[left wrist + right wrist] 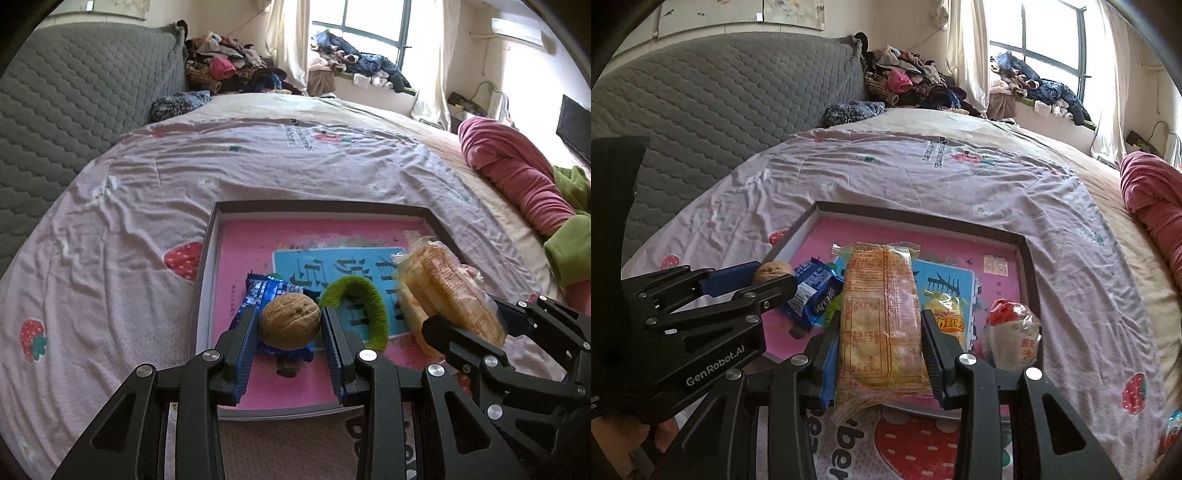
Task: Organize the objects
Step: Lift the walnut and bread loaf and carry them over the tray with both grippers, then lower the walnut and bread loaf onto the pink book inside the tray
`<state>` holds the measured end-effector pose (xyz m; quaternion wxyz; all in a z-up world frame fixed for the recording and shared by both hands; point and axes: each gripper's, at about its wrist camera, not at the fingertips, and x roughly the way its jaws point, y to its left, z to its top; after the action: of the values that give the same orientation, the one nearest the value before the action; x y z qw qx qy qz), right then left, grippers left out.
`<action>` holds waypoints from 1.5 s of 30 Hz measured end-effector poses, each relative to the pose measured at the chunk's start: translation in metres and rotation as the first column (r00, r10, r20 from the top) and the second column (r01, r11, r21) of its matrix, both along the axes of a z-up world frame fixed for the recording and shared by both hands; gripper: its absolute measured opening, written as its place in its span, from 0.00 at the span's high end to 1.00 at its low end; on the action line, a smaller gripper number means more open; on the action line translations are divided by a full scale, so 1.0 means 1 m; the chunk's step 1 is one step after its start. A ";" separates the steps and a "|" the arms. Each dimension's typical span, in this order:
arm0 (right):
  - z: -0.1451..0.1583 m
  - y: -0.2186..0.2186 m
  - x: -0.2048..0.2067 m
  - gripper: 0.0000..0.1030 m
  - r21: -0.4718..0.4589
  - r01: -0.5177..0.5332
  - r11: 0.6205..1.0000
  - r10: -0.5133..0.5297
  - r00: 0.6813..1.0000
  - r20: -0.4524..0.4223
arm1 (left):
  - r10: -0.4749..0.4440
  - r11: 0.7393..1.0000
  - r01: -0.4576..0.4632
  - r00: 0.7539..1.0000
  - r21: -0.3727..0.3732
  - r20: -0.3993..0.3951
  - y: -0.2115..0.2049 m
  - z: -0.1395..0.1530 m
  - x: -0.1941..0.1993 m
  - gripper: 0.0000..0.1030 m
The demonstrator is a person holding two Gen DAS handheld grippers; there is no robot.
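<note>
Right gripper [881, 334] pinches the long biscuit packet [881, 314] across its width, its long axis running straight ahead over the near edge of the shallow box [1028, 266]. Left gripper [290, 325], just beside it, clamps the walnut [289, 320] above the blue wrapper [264, 290] lying in that box.

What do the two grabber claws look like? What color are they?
Both are black. The left gripper and right gripper have skeleton-like linked bars with triangle cutouts, joined by shiny silver round bolts. Their fingers wear ridged blue pads inside. White letters on the left one's side read GenRobot.AI. No cables show.
</note>
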<state>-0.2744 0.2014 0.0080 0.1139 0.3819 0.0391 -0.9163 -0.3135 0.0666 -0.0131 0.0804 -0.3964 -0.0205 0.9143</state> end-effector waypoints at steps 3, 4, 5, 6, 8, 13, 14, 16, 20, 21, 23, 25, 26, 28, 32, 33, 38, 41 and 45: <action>-0.004 0.000 -0.004 0.62 0.000 0.003 1.000 -0.003 1.000 -0.001 | -0.002 1.000 0.002 1.000 0.002 -0.003 0.000 -0.005 -0.002 0.65; -0.006 0.000 -0.005 0.62 0.001 0.004 1.000 -0.004 1.000 0.001 | -0.001 1.000 0.001 1.000 0.002 -0.003 0.000 -0.007 -0.003 0.65; -0.007 0.000 -0.006 0.62 0.002 0.004 1.000 -0.004 1.000 0.002 | -0.002 1.000 0.002 1.000 0.006 -0.004 0.000 -0.008 -0.003 0.65; -0.009 -0.001 -0.007 0.62 0.003 0.003 1.000 -0.003 1.000 0.004 | -0.002 1.000 0.002 1.000 0.008 -0.004 0.000 -0.010 -0.004 0.65; -0.015 -0.002 -0.009 0.62 0.009 0.002 1.000 -0.002 1.000 0.012 | -0.002 1.000 0.002 1.000 0.005 -0.003 0.001 -0.013 -0.005 0.65; -0.023 -0.003 -0.012 0.61 0.011 -0.001 1.000 0.001 1.000 0.021 | -0.001 1.000 0.001 1.000 0.000 0.010 0.000 -0.024 -0.009 0.65; -0.024 -0.003 -0.013 0.62 0.013 -0.001 1.000 0.001 1.000 0.024 | 0.001 1.000 -0.001 1.000 0.001 0.014 0.000 -0.026 -0.010 0.65; -0.027 -0.003 -0.014 0.62 0.015 -0.001 1.000 0.001 1.000 0.028 | 0.001 1.000 -0.001 1.000 0.003 0.013 -0.001 -0.029 -0.010 0.65; -0.033 -0.002 -0.017 0.62 0.017 0.001 1.000 -0.001 0.999 0.036 | 0.003 1.000 -0.003 1.000 -0.004 0.006 0.000 -0.031 -0.010 0.65; -0.034 -0.002 -0.018 0.61 0.017 0.000 1.000 -0.001 0.999 0.039 | 0.003 1.000 -0.003 1.000 -0.006 0.006 0.000 -0.031 -0.010 0.65; -0.036 -0.002 -0.019 0.61 0.018 0.001 1.000 -0.002 0.999 0.043 | 0.002 1.000 -0.002 1.000 -0.008 0.005 0.000 -0.032 -0.010 0.65; -0.037 -0.002 -0.019 0.62 0.019 0.001 1.000 -0.002 0.999 0.044 | 0.002 1.000 -0.002 1.000 -0.007 0.000 0.000 -0.032 -0.009 0.65; -0.038 -0.002 -0.019 0.62 0.019 -0.001 1.000 0.000 0.999 0.042 | -0.001 1.000 0.001 1.000 -0.012 -0.001 0.002 -0.032 -0.010 0.65; -0.037 0.000 -0.018 0.61 0.017 0.001 1.000 -0.001 0.999 0.041 | -0.007 1.000 0.007 1.000 -0.006 0.000 0.002 -0.031 -0.009 0.65; -0.036 0.004 -0.018 0.61 0.012 0.007 1.000 -0.007 0.999 0.036 | -0.005 1.000 0.005 1.000 -0.015 0.002 0.005 -0.031 -0.007 0.65; -0.037 0.004 -0.018 0.61 0.010 0.005 1.000 -0.006 0.999 0.039 | -0.005 1.000 0.005 1.000 -0.015 0.003 0.005 -0.031 -0.006 0.65; -0.041 0.001 -0.018 0.61 0.018 -0.006 1.000 0.005 0.999 0.052 | -0.009 1.000 0.009 1.000 -0.017 0.010 0.005 -0.035 -0.004 0.65; -0.044 -0.002 -0.018 0.61 0.026 -0.014 1.000 0.013 0.998 0.061 | -0.008 1.000 0.008 1.000 -0.020 0.013 0.004 -0.037 -0.002 0.65; -0.048 -0.004 -0.018 0.61 0.032 -0.022 0.999 0.019 0.997 0.076 | -0.006 1.000 0.007 1.000 -0.024 0.020 0.004 -0.040 0.000 0.65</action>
<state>-0.2922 0.1973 -0.0399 0.1183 0.4176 0.0538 -0.8993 -0.3140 0.0708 -0.0532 0.0783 -0.4066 -0.0090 0.9102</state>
